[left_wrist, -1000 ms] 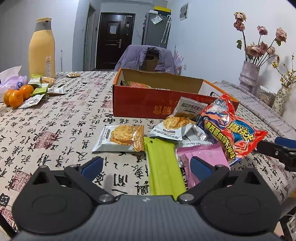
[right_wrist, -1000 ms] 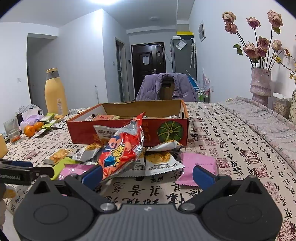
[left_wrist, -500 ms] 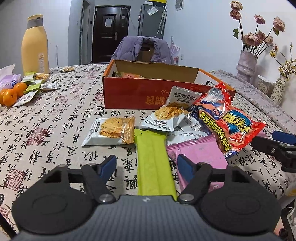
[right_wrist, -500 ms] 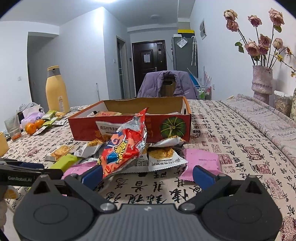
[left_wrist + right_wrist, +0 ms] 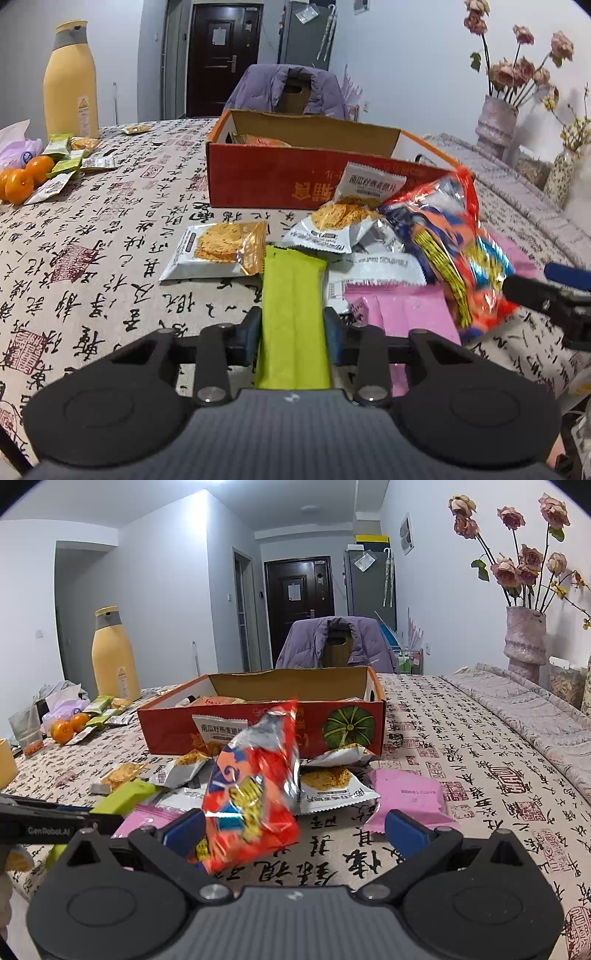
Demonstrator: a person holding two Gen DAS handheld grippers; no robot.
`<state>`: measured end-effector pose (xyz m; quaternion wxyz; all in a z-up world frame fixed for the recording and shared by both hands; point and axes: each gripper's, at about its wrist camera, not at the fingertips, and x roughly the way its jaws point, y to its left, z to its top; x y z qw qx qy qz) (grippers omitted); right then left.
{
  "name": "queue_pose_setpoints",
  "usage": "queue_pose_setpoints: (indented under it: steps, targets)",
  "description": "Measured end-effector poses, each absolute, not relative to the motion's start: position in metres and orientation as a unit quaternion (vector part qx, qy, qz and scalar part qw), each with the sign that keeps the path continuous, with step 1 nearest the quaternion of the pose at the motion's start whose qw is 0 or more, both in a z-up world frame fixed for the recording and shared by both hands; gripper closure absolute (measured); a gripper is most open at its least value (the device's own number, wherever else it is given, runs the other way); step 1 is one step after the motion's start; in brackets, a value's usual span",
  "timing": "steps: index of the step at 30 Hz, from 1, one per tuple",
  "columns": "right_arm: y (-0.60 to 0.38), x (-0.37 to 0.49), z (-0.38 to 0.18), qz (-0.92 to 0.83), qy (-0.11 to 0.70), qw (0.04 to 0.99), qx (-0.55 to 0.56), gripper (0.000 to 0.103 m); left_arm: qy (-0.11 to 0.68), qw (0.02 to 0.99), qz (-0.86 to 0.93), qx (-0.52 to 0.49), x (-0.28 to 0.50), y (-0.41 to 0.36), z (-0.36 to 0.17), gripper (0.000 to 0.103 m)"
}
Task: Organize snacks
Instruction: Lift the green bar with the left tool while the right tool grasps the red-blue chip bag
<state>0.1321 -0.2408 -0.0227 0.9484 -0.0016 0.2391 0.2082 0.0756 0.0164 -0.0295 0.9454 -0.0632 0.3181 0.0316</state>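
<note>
The left gripper [image 5: 293,332] is now pinching the long lime-green foil snack packet [image 5: 293,306], its blue pads pressed against both long edges where a second ago they were standing wide apart either side of it, a change suggesting the packet is secured and ready to be lifted toward the open red cardboard box [image 5: 295,177]. The right gripper [image 5: 293,830] is holding its place with fingers spread wide, the crinkled red-and-blue foil chip bag [image 5: 255,794] leaning against its left pad [image 5: 184,829] and not visibly clamped; whether the bag is resting or slipping cannot be told. Just in front of the box, the remaining snacks are lying in a loose pile: a white cracker pouch [image 5: 218,251] to the left of the green packet, further white cracker pouches [image 5: 332,229] against the box's front wall, and pink wrappers [image 5: 402,314] at the right. The box's near wall is standing as the edge any lifted packet is having to clear, and its interior is showing open room beside an orange packet. Left of the box, the calligraphy-print tablecloth [image 5: 92,240] is offering bare space; mandarins [image 5: 22,181] and a yellow bottle [image 5: 72,77] are sitting well apart.
</note>
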Motion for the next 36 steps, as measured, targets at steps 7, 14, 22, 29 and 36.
queue_pose_setpoints:
  steps: [7, 14, 22, 29, 36]
  targets:
    - [-0.239, 0.132, -0.023, 0.206, 0.240, 0.949, -0.003, 0.000, 0.295, 0.953, 0.030, -0.062, 0.068, 0.018, -0.019, 0.069]
    - [-0.238, 0.133, -0.024, 0.209, 0.243, 0.947, -0.006, 0.000, 0.262, 0.963, 0.025, -0.057, 0.061, 0.018, -0.001, 0.069]
    - [-0.225, 0.141, -0.024, 0.207, 0.245, 0.947, -0.016, 0.000, 0.232, 0.971, 0.028, -0.050, 0.062, 0.017, 0.013, 0.069]
    - [-0.206, 0.154, -0.025, 0.196, 0.246, 0.949, -0.034, 0.000, 0.228, 0.972, 0.027, -0.050, 0.068, 0.015, 0.010, 0.069]
    - [-0.192, 0.168, -0.024, 0.187, 0.249, 0.950, -0.034, 0.006, 0.227, 0.972, 0.022, -0.050, 0.072, 0.013, 0.007, 0.069]
